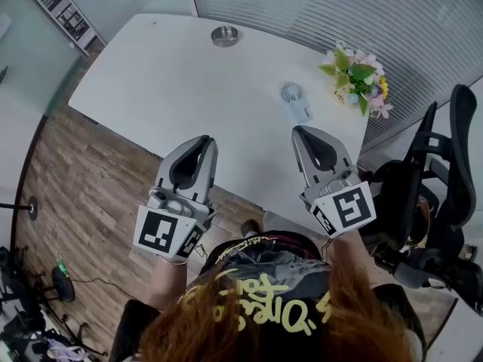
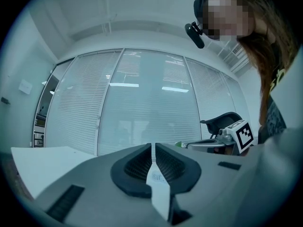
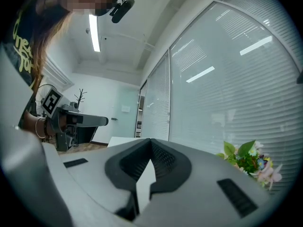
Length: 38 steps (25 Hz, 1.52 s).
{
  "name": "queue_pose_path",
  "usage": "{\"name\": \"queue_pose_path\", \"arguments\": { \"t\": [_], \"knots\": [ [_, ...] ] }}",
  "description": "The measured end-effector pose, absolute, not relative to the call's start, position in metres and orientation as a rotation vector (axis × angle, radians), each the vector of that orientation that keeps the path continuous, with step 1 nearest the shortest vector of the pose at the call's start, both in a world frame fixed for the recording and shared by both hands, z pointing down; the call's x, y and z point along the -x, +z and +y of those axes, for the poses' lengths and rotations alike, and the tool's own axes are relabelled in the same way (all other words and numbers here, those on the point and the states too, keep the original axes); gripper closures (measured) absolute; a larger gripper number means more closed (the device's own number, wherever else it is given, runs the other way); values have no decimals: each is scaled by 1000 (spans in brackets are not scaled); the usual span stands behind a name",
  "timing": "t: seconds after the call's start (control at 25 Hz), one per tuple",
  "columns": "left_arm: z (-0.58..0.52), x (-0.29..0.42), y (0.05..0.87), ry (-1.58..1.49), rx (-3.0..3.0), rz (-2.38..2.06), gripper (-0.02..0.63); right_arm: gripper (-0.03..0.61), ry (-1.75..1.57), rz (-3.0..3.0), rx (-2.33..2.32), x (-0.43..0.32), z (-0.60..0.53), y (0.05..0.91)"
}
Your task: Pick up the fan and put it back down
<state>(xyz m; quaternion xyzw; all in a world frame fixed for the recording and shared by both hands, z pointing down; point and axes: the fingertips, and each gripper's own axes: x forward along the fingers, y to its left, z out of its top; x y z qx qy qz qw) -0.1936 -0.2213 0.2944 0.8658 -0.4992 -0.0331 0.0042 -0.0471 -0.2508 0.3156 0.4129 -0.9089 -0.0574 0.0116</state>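
A small white hand-held fan point(image 1: 294, 100) lies flat on the white table point(image 1: 151, 89), near its right end. Both grippers hover side by side over the table's near edge and point level toward the windows. My right gripper point(image 1: 296, 130) is shut and empty, its tip just short of the fan in the head view. My left gripper point(image 1: 205, 138) sits further left, well away from the fan, its jaws together with nothing between them. The fan does not appear in either gripper view; the left gripper point(image 2: 152, 145) and right gripper point(image 3: 150, 140) show only closed jaws against the blinds.
A pot of flowers point(image 1: 358, 78) stands at the table's far right corner, just beyond the fan, and also shows as flowers point(image 3: 248, 162) in the right gripper view. A round metal dish point(image 1: 224, 35) sits at the far edge. Black office chairs point(image 1: 438, 187) stand right of the table.
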Motion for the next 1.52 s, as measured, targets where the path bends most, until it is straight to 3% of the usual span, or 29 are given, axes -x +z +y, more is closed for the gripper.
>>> {"name": "queue_pose_path", "arguments": {
  "t": [0.28,1.52],
  "knots": [
    [-222,190,295,-103,-2719,-1548,623,577,-178,-2848,-1262,50,-248,316],
    [-215,174,300,-104,-2763,-1412,621,577,-161,-2852,-1214,60,-240,320]
  ]
}}
